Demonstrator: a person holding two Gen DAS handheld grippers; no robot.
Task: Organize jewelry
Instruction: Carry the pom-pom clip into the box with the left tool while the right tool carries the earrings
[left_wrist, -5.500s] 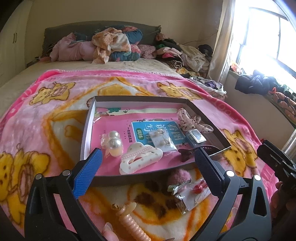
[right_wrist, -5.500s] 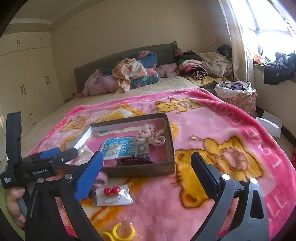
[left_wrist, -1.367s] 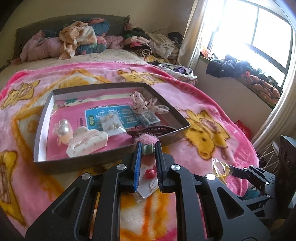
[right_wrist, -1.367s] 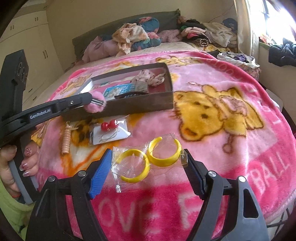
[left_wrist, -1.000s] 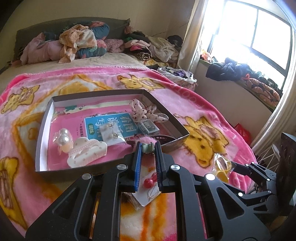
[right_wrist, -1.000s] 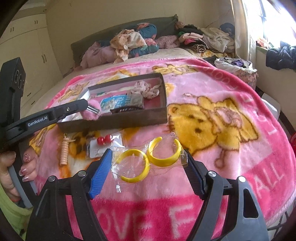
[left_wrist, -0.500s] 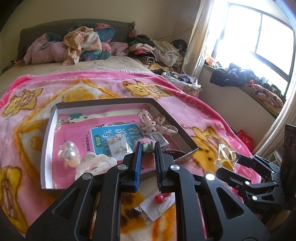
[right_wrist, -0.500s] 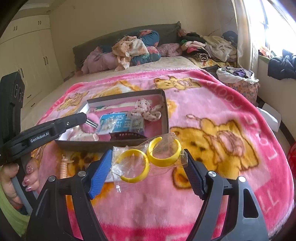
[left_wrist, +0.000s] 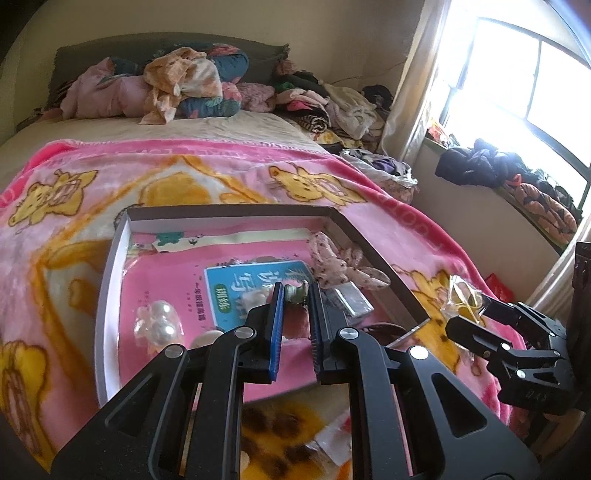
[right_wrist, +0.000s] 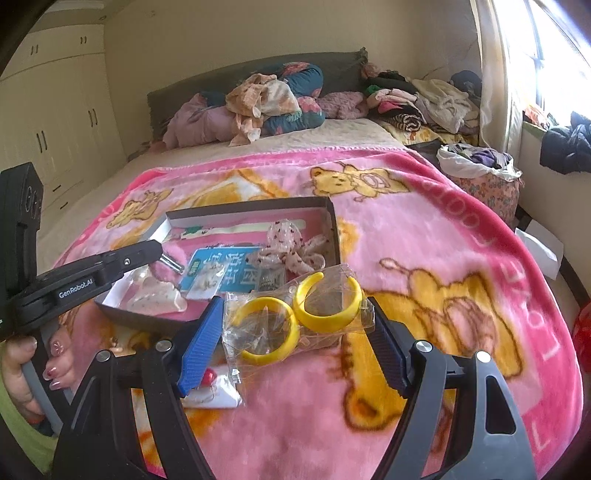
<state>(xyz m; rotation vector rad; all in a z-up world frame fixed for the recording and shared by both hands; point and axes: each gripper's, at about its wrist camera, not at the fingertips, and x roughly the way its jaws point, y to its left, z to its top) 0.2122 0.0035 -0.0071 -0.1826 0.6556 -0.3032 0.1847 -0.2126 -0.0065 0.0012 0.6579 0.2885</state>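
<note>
Tongs both loaded, I have carried the fluffy pink pompom clip (right_wrist: 168, 263) in my left tongs (left_wrist: 297, 291) and the clear packet of yellow hoop earrings (right_wrist: 295, 317) in my right tongs (right_wrist: 295, 332) from the blanket up over the shallow brown cardboard box (right_wrist: 334, 225), ready to drop.

A bedroom with cream walls (right_wrist: 229, 33). A bed (right_wrist: 295, 144) fills the middle, spread with a pink blanket (right_wrist: 443, 236) printed with yellow bears. Crumpled clothes (right_wrist: 266, 99) are heaped against the dark headboard (right_wrist: 207, 79). On the left stand cream wardrobes (right_wrist: 51, 110). On the right, a bright window (left_wrist: 517, 74) with a pale curtain (left_wrist: 413, 92) lets in strong daylight; dark clothes (left_wrist: 476, 166) lie on its sill.
</note>
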